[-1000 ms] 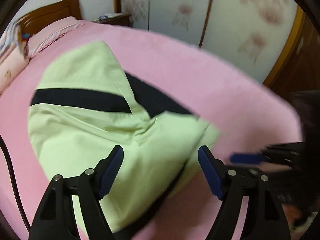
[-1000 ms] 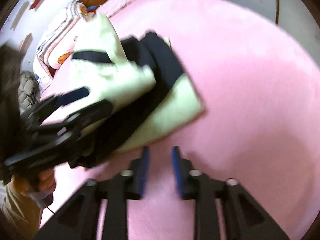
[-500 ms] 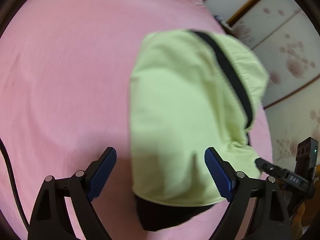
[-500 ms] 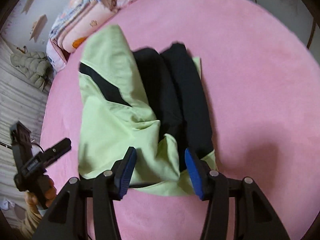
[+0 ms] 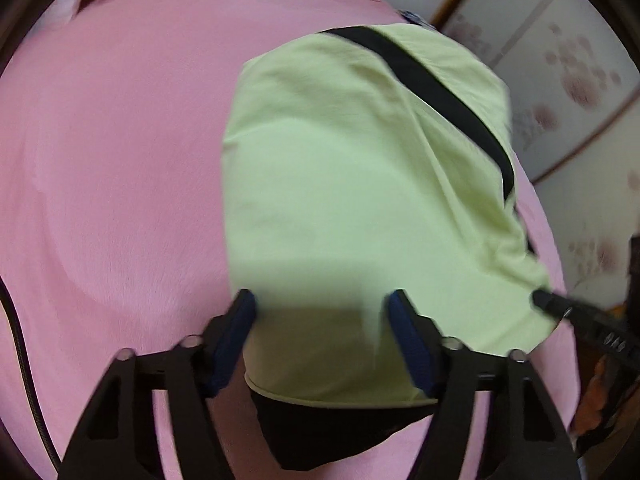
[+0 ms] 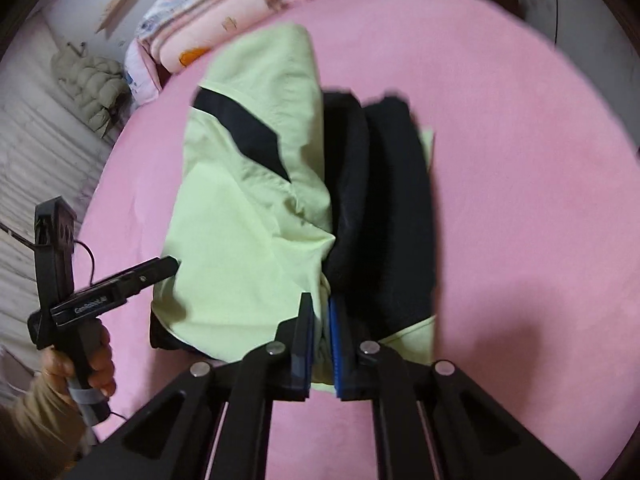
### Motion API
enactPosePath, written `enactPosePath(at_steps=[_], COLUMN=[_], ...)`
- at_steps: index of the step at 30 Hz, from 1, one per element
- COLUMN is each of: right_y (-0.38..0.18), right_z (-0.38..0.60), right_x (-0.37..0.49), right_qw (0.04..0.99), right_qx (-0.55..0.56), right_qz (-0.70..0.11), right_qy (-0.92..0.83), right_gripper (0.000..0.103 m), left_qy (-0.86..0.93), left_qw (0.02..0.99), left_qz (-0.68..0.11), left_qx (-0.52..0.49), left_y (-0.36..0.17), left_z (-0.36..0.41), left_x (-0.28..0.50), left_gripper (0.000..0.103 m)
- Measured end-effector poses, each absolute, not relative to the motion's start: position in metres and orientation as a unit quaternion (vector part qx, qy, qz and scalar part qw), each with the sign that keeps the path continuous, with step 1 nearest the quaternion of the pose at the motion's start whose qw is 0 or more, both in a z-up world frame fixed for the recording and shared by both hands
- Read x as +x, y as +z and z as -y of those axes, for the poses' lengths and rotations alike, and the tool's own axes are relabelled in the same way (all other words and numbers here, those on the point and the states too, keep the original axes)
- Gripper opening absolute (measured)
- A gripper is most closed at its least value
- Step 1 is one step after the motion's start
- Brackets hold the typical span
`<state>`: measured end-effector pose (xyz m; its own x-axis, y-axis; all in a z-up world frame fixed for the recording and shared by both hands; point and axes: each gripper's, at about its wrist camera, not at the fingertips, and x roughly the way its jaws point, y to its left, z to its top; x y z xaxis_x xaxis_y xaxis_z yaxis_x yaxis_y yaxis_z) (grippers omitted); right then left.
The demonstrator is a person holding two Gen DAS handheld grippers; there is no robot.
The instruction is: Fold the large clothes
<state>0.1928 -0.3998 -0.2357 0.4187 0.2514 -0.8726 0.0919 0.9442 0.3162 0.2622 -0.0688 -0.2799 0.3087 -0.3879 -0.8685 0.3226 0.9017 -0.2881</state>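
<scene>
Folded jacket point(image 5: 352, 184) on the bed point(image 5: 112, 152)

Right gripper point(image 6: 320, 340) fingers are closing, pinching the jacket's near edge; left gripper point(image 5: 320, 336) fingers are closing, the hem between them unpinched.

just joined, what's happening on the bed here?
A person is folding a light green and black garment on a pink bed, with tongs in each hand. The right tongs are closing on the garment's near edge, with cloth pinched between the pads. The left tongs straddle the near end of the garment and are closing, but the pads do not grip it yet.
</scene>
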Motion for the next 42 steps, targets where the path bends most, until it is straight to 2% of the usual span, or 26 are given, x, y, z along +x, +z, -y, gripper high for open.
enactPosePath(at_steps=[2,4,10,14,17,19,20,22,24,28,32,40,42], right_y=[-0.223,-0.226,-0.277,-0.289,-0.277,-0.264,-0.251,-0.23,-0.208,-0.192,-0.216,-0.264,-0.27], right_z=[0.407,0.415,0.419,0.414,0.408,0.407,0.407,0.409,0.412,0.416,0.429,0.445,0.443], right_x=[0.182,0.173,0.165,0.17,0.174,0.178,0.18,0.182,0.197,0.247,0.305,0.345,0.348], right_qw=[0.839,0.841,0.817,0.814,0.813,0.81,0.813,0.824,0.835,0.85,0.841,0.804,0.802], right_qx=[0.159,0.159,0.149,0.138,0.116,0.102,0.099,0.106,0.118,0.123,0.154,0.224,0.231], right_qz=[-0.519,-0.518,-0.556,-0.562,-0.569,-0.577,-0.573,-0.556,-0.538,-0.512,-0.518,-0.551,-0.551], right_qy=[0.027,0.005,-0.029,-0.037,-0.035,-0.035,-0.031,-0.027,-0.006,0.01,0.018,0.011,0.016], right_gripper=[0.005,0.002,0.002,0.002,0.006,0.021,0.025,0.042,0.051,0.051,0.051,0.051,0.052], left_qy=[-0.228,-0.228,-0.21,-0.215,-0.229,-0.244,-0.252,-0.26,-0.26,-0.244,-0.227,-0.225,-0.232], left_qw=[0.815,0.819,0.829,0.831,0.82,0.813,0.815,0.823,0.836,0.849,0.845,0.818,0.813], left_qz=[-0.533,-0.527,-0.508,-0.499,-0.511,-0.519,-0.514,-0.5,-0.481,-0.468,-0.483,-0.529,-0.533], left_qx=[-0.003,0.024,0.1,0.12,0.118,0.106,0.094,0.073,0.053,0.009,-0.032,-0.036,-0.033], left_y=[-0.272,-0.27,-0.28,-0.281,-0.274,-0.265,-0.255,-0.238,-0.222,-0.21,-0.23,-0.286,-0.293], left_z=[0.08,0.089,0.106,0.115,0.119,0.12,0.117,0.111,0.104,0.09,0.083,0.098,0.105], left_x=[0.255,0.249,0.237,0.233,0.237,0.243,0.247,0.257,0.275,0.337,0.393,0.432,0.436], left_gripper=[0.051,0.049,0.048,0.049,0.057,0.057,0.059,0.068,0.072,0.072,0.071,0.071,0.068])
